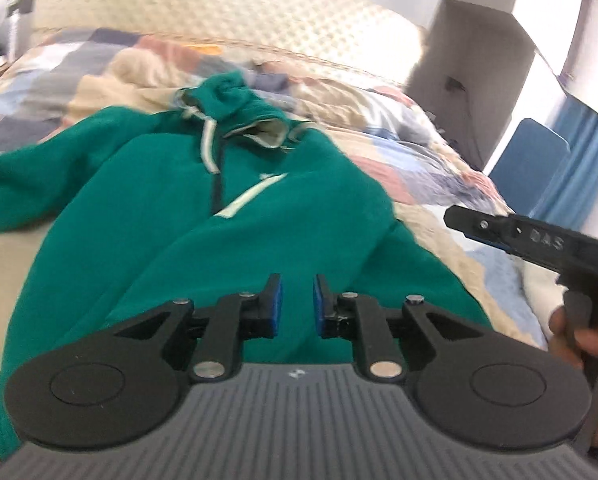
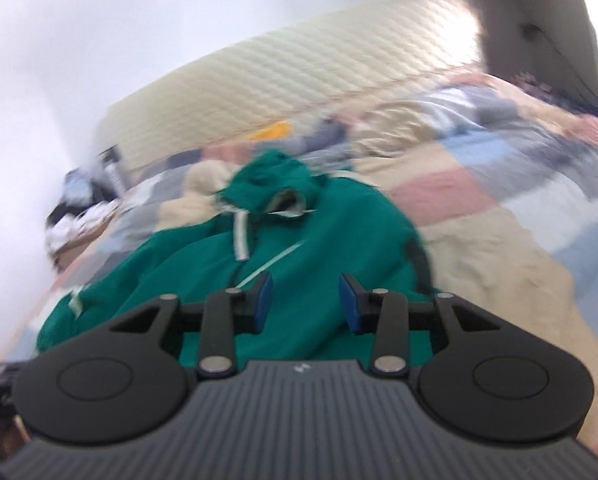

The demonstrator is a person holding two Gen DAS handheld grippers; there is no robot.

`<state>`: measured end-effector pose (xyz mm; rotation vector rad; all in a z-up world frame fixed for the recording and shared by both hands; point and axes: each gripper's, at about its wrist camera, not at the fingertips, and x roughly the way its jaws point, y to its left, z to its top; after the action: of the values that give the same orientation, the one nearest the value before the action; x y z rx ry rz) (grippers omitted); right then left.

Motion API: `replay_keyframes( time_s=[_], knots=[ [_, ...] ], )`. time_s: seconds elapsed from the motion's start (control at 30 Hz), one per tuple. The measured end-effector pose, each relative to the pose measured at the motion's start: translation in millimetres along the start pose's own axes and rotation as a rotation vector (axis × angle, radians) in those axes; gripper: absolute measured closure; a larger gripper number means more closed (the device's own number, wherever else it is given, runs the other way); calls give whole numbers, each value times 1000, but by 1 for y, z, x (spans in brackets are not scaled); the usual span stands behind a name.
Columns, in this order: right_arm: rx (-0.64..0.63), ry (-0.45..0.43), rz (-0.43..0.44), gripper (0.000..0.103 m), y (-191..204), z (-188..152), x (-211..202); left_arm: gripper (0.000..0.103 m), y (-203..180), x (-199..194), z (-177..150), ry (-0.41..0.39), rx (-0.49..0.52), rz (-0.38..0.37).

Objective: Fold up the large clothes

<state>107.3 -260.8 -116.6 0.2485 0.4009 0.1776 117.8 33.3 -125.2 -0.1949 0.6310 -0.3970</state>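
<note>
Green hoodie (image 1: 227, 216) spread on patchwork quilt (image 1: 411, 168) — quilted headboard (image 1: 259, 16) behind.

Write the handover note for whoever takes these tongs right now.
Left tongs: open a narrow gap, nothing between the pads, above the lower part of the hoodie.
Right tongs: open wider, also empty, above the same garment.
Green hoodie: lies on the patchwork quilt, front up, zip side showing, hood bunched at the far end near the headboard. One sleeve is spread out to the left in the left wrist view.
Done: garment laid roughly flat.
Left: no fold visible yet; likely fold the sleeves in, then the body.
</note>
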Motion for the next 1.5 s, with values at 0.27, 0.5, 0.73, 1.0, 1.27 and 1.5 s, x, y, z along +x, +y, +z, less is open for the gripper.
replay_keyframes(
  time_s=[0.27, 0.5, 0.73, 1.0, 1.27, 1.5],
  knots=[
    [-146, 20, 109, 63, 43, -6, 23, 65, 38, -12, -4, -60, -85, 96],
    [-251, 90, 127, 64, 59, -21, 47, 53, 108, -11, 22, -64, -268, 211],
    [-197, 145, 151, 41, 52, -19, 78, 47, 235, -19, 48, -101, -600, 330],
    [-128, 203, 175, 21, 40, -27, 105, 43, 322, -3, 15, -149, -946, 271],
    [-114, 280, 152, 21, 36, -38, 130, 43, 299, -21, 23, -240, -815, 476],
    [-105, 284, 135, 21, 36, -37, 131, 42, 268, -40, 39, -257, -428, 773]
  ],
)
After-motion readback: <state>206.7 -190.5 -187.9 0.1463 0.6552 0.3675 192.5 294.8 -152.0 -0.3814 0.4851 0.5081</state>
